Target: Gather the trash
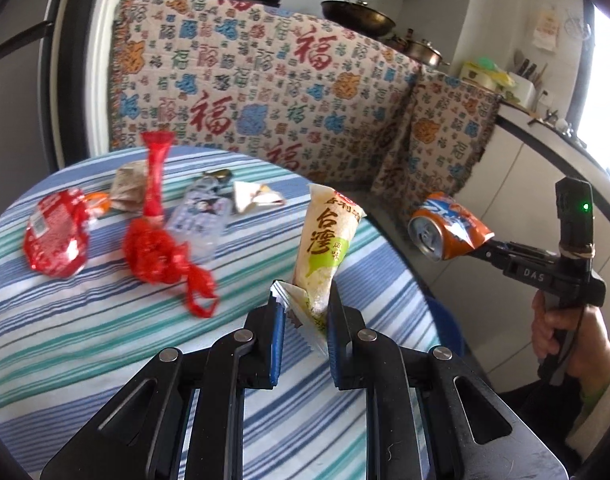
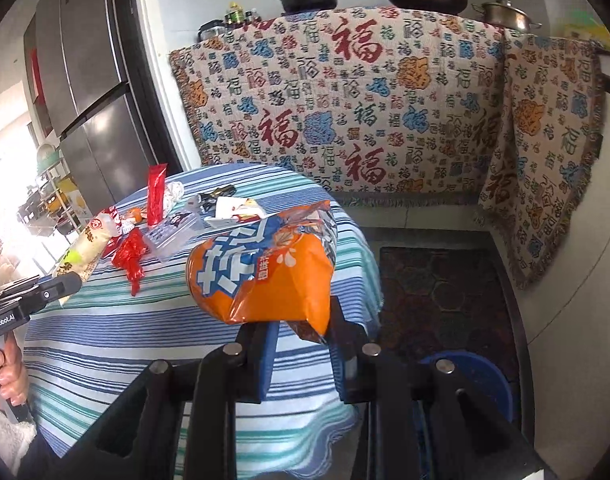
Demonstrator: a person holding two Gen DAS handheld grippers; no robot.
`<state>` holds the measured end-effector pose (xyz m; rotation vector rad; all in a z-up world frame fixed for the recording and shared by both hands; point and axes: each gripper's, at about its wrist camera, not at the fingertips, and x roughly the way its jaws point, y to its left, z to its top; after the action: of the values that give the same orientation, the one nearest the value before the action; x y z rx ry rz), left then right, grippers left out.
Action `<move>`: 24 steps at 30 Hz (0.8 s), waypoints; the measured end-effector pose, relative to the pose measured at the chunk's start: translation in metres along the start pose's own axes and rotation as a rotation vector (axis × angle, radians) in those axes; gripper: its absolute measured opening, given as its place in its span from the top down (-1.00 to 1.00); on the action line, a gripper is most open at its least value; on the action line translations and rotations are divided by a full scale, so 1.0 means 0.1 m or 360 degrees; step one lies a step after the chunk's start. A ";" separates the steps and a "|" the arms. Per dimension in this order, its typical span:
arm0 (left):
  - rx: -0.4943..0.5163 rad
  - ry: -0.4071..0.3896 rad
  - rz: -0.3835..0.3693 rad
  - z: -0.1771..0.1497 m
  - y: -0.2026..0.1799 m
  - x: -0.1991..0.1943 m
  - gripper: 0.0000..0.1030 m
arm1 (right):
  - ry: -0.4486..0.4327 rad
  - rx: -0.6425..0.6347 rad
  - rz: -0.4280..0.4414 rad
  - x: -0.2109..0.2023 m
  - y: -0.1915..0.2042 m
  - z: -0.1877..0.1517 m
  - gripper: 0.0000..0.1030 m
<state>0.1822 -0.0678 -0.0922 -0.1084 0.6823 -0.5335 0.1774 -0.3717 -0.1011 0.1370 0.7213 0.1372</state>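
Observation:
My left gripper (image 1: pixel 303 312) is shut on a cream-and-green snack wrapper (image 1: pixel 325 248) and holds it upright above the striped table (image 1: pixel 85 340). It also shows at the left of the right wrist view (image 2: pixel 85 250). My right gripper (image 2: pixel 303 320) is shut on an orange-and-blue snack bag (image 2: pixel 265 268), held above the table's right edge; in the left wrist view the bag (image 1: pixel 449 226) hangs off the table to the right. More trash lies on the table: a red packet (image 1: pixel 57 236), a red plastic wrapper (image 1: pixel 157 240), a clear blister pack (image 1: pixel 201 216), a white scrap (image 1: pixel 257 196).
A blue bin (image 2: pixel 469 376) stands on the floor below right of the table, by a dark mat (image 2: pixel 445 288). A patterned cloth (image 1: pixel 265 92) covers the counter behind. Pots sit on top. A fridge (image 2: pixel 85 80) stands at the left.

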 end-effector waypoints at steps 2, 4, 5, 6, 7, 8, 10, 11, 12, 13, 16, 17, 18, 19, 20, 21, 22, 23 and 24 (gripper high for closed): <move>0.0024 0.0005 -0.0034 0.02 -0.18 0.05 0.67 | -0.0014 0.0020 -0.0018 -0.09 -0.10 -0.02 0.55; 0.0044 0.0018 -0.0073 0.04 -0.36 0.10 0.67 | -0.0031 0.0044 -0.0046 -0.21 -0.23 -0.05 0.55; 0.0062 0.0024 -0.0100 0.05 -0.47 0.14 0.67 | -0.0037 0.0054 -0.0061 -0.26 -0.30 -0.07 0.55; 0.0080 0.0027 -0.0119 0.05 -0.57 0.17 0.67 | -0.0043 0.0063 -0.0077 -0.32 -0.37 -0.09 0.55; 0.0100 0.0030 -0.0141 0.05 -0.68 0.20 0.67 | -0.0043 0.0072 -0.0094 -0.38 -0.44 -0.13 0.55; 0.0119 0.0035 -0.0169 0.05 -0.81 0.24 0.67 | -0.0042 0.0080 -0.0109 -0.43 -0.52 -0.16 0.55; 0.0142 0.0051 -0.0220 0.06 -1.02 0.33 0.67 | -0.0039 0.0107 -0.0141 -0.52 -0.68 -0.23 0.55; 0.0154 0.0061 -0.0245 0.06 -1.12 0.38 0.67 | -0.0036 0.0121 -0.0163 -0.57 -0.78 -0.27 0.55; 0.0166 0.0071 -0.0271 0.05 -1.24 0.45 0.67 | -0.0033 0.0130 -0.0182 -0.61 -0.84 -0.30 0.55; 0.0175 0.0080 -0.0292 0.05 -1.34 0.50 0.67 | -0.0032 0.0146 -0.0209 -0.65 -0.93 -0.34 0.55; 0.0207 0.0103 -0.0342 0.04 -1.64 0.66 0.67 | -0.0020 0.0228 -0.0264 -0.76 -1.23 -0.46 0.55; 0.0220 0.0110 -0.0354 0.04 -1.73 0.72 0.67 | -0.0017 0.0244 -0.0274 -0.78 -1.29 -0.49 0.55; 0.0231 0.0118 -0.0362 0.03 -1.81 0.77 0.67 | -0.0012 0.0257 -0.0284 -0.81 -1.37 -0.52 0.55; 0.0242 0.0125 -0.0369 0.02 -1.88 0.83 0.67 | -0.0005 0.0263 -0.0296 -0.82 -1.43 -0.55 0.55; 0.0254 0.0133 -0.0376 0.01 -1.96 0.89 0.67 | 0.0005 0.0266 -0.0309 -0.82 -1.48 -0.58 0.55; 0.0262 0.0141 -0.0380 0.00 -2.01 0.95 0.67 | 0.0023 0.0272 -0.0322 -0.81 -1.54 -0.62 0.55; 0.0270 0.0151 -0.0381 -0.01 -2.06 1.02 0.67 | 0.0042 0.0283 -0.0332 -0.80 -1.59 -0.66 0.55; 0.0275 0.0162 -0.0383 -0.02 -2.12 1.09 0.67 | 0.0061 0.0293 -0.0339 -0.77 -1.65 -0.71 0.55; 0.0277 0.0171 -0.0386 -0.03 -2.16 1.16 0.67 | 0.0086 0.0300 -0.0349 -0.74 -1.72 -0.76 0.55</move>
<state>0.1622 -0.3117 -0.1038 0.0013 0.7287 -0.8340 0.0848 -0.5470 -0.1391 0.2334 0.7977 -0.1375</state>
